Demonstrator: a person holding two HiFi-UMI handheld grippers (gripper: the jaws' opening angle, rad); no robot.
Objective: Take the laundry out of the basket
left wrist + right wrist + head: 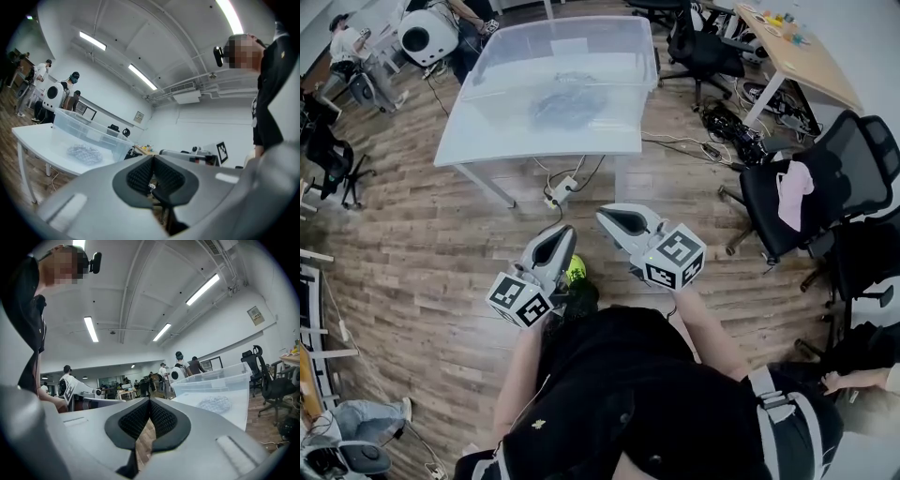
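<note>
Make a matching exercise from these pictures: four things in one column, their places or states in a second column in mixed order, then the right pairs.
Things
1. clear plastic storage bin
2. grey patterned piece of laundry
3. pink cloth
4. right gripper

Places or states
A. lying on the black mesh office chair
B. jaws shut, nothing between them
C. standing on the white table
D. lying inside the bin

Pairs: 1-C, 2-D, 3-A, 4-B

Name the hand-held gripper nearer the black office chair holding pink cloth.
Right. The right hand-held gripper is left of the black office chair; the left hand-held gripper is farther left.
</note>
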